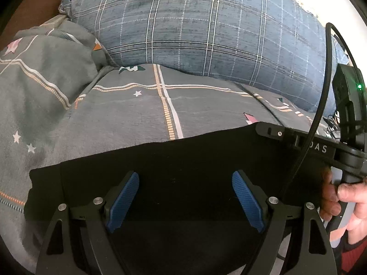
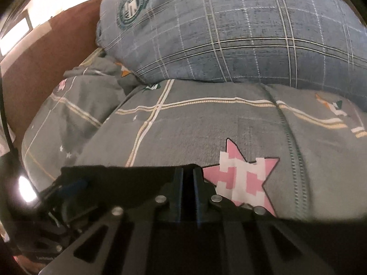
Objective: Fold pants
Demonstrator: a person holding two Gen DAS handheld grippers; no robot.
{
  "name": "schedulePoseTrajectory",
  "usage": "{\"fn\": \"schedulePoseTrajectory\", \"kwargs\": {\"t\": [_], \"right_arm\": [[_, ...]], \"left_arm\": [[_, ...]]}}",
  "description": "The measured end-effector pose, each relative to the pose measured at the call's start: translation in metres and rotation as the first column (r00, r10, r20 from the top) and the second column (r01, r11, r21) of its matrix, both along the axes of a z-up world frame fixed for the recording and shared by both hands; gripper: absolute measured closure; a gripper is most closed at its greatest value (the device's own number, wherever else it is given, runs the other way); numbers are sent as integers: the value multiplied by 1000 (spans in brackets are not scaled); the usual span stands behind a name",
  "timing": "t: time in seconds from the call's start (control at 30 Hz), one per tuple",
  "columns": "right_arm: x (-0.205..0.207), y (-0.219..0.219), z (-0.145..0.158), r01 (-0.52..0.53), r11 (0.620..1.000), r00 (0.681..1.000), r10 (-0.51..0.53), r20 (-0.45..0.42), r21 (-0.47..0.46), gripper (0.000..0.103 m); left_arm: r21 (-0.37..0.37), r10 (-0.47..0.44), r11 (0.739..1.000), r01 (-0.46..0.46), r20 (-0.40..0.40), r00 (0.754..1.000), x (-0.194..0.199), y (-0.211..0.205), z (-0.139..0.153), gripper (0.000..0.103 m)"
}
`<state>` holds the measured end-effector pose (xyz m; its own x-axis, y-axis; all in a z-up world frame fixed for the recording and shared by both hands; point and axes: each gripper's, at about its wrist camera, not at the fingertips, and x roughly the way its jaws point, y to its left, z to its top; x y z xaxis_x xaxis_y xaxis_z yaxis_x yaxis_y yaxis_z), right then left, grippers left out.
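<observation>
Grey star-print bedspread [image 1: 142, 114], plaid pillow [image 1: 206, 34] behind, black pants [image 1: 183, 160], left gripper [image 1: 185, 197] apart, right gripper [image 2: 188, 183] clamped on pants

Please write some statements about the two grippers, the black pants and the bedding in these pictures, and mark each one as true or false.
1. The left gripper stands open above the black pants. True.
2. The right gripper is wide open. False: its jaws are shut, at the right corner of the pants' far edge; whether cloth is pinched between them cannot be told.
3. The pants lie on a grey quilt with stars and stripes. True.
4. The blue plaid pillow lies on top of the pants. False: it lies beyond them, apart from them.
5. A pink star is printed on the pants. False: it is on the quilt, beside the right gripper.
</observation>
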<state>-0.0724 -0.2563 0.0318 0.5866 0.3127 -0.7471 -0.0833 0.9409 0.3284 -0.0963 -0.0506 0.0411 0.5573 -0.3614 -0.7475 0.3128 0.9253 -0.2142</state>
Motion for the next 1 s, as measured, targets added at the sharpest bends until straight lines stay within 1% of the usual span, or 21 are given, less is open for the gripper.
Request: {"fn": "schedulePoseTrajectory", "kwargs": {"t": [0.1,0.17,0.33,0.43,0.47,0.5,0.53,0.57,0.77,0.87,1.0], "right_arm": [[3,-5,-3,24,999,1000,-24,1,26,96],[6,-5,-5,37,999,999,-37,2,27,96],[11,-1,-16,46,999,999,-46,-11,-15,96],[11,-1,-20,48,999,999,-48,-15,-16,96],[11,-1,-20,49,999,999,-49,-17,-15,94],[11,-2,-19,52,999,998,-52,-20,-14,92],[10,-2,-16,58,998,998,-58,-19,-16,86],[8,-3,-14,64,998,998,-65,-16,-17,84],[-13,-8,9,80,996,997,-79,24,-37,84],[-26,-10,16,75,997,997,-74,29,-31,82],[-43,-7,20,64,997,997,-62,36,-47,81]], "left_arm": [[3,5,1000,-5,-2,1000,4,-1,-2,19],[4,8,1000,-8,-2,1000,6,-1,-3,19],[6,14,1000,-14,-4,1000,10,-2,-8,19],[9,13,1000,-13,0,1000,11,-2,-11,18],[13,12,1000,-13,2,1000,11,-2,-12,18],[16,12,1000,-12,5,1000,11,-2,-13,18],[23,10,1000,-11,10,1000,10,-2,-12,18],[29,11,1000,-11,13,1000,9,-3,-12,18],[24,25,999,-25,13,1000,4,3,-7,18],[21,36,999,-36,15,999,1,6,-4,18],[26,43,999,-43,19,999,-4,7,-2,18]]}}
